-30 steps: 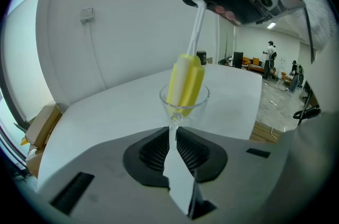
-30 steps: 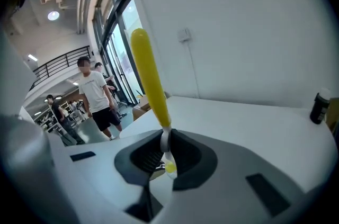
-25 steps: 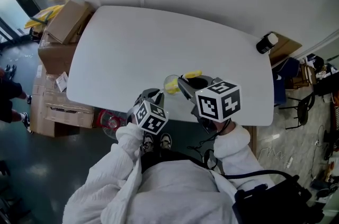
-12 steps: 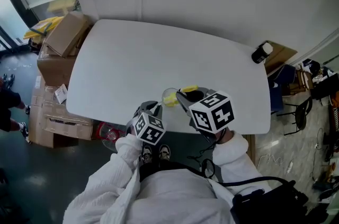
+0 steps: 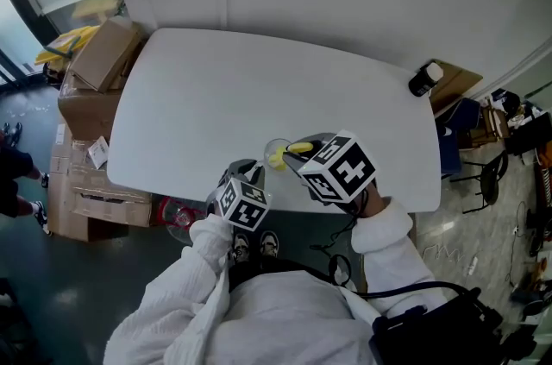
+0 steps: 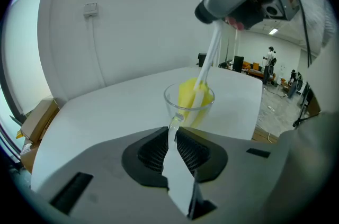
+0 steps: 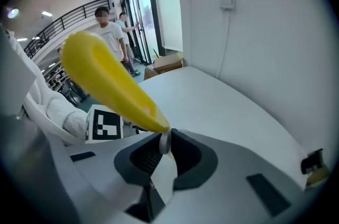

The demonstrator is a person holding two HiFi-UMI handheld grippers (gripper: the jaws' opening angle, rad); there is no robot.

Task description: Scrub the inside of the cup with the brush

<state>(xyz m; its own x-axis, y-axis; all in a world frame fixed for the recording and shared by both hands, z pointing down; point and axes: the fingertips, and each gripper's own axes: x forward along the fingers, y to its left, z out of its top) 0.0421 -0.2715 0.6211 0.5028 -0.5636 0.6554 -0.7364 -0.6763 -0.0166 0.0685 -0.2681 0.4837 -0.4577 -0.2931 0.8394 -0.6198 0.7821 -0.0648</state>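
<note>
One clear cup [image 6: 174, 104], yellow brush [image 6: 205, 64] inside

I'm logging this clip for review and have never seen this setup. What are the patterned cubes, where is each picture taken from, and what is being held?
There is no robot here. A person holds a hand tool in each hand, and the patterned cubes are part of those tools. One picture looks down from the person's head. The other two come from cameras riding on each tool. On the white table stands a glass cup. The left tool is clamped on the cup's handle. The right tool grips the stem of a yellow brush, whose head sits inside the cup.
</note>
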